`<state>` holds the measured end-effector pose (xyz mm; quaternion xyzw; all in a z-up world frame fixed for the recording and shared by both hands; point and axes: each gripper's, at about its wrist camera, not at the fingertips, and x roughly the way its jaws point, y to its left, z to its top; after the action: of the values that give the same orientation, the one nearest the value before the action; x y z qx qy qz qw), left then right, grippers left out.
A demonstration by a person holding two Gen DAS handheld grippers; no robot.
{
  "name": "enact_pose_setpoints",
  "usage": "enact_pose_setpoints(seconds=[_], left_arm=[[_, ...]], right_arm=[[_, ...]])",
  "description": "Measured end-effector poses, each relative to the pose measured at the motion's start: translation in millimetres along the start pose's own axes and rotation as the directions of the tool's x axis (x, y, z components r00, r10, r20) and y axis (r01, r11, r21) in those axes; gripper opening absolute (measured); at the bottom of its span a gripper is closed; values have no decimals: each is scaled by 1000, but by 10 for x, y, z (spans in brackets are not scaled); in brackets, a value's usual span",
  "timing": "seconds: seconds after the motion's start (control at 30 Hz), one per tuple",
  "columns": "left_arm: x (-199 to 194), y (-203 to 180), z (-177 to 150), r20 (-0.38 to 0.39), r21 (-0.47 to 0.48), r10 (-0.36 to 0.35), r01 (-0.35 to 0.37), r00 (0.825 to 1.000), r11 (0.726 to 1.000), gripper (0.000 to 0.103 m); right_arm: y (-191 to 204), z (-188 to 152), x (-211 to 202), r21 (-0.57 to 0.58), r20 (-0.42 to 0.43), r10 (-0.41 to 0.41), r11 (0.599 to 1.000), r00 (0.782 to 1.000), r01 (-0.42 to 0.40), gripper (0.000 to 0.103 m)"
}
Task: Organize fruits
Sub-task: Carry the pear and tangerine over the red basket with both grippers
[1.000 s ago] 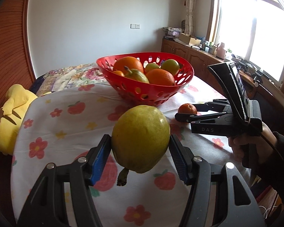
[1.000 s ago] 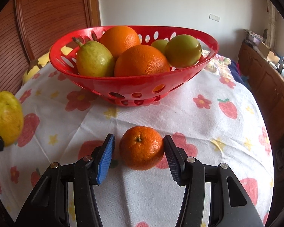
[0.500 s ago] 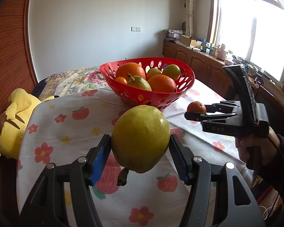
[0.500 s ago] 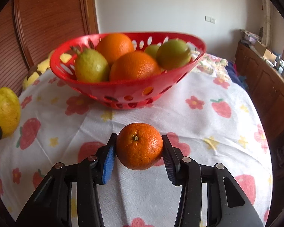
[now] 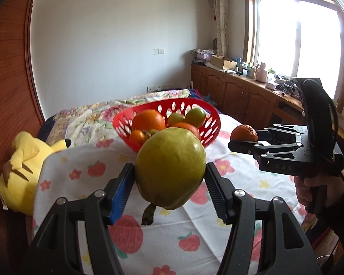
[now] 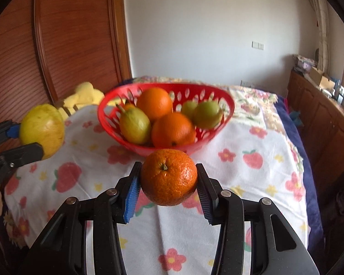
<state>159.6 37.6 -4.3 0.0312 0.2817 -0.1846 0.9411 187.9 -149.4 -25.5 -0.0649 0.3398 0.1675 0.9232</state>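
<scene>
Red basket [image 6: 227,105] on the cloth-covered desk [image 6: 252,183]: already stocked with two oranges, several green fruits and a small orange one. Pear [image 5: 170,167]: clamped in the left gripper [image 5: 169,181] jaws, clear of the desk, short of the basket. Mandarin [image 6: 169,176]: clamped in the right gripper [image 6: 168,183] jaws, just before the rim. Outstanding: both deposits. No loose fruit visible on the cloth.

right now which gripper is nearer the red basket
Right, by a little, as far as the views show. The right gripper, clamping the mandarin, hangs just before the red basket. The left gripper, holding the pear, sits slightly further back.
</scene>
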Motion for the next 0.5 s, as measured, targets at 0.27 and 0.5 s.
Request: enact_pose_setpoints(seconds=[0.27, 0.5], left_arm=[[105, -44, 176, 21, 2, -5, 5, 1000, 1000, 61], [355, -66, 295, 8, 2, -11, 11, 1000, 1000, 61]], right_arm=[[-24, 256, -53, -43, 33, -8, 999, 999, 10, 46], [-159, 384, 28, -58, 40, -8, 998, 999, 10, 46]])
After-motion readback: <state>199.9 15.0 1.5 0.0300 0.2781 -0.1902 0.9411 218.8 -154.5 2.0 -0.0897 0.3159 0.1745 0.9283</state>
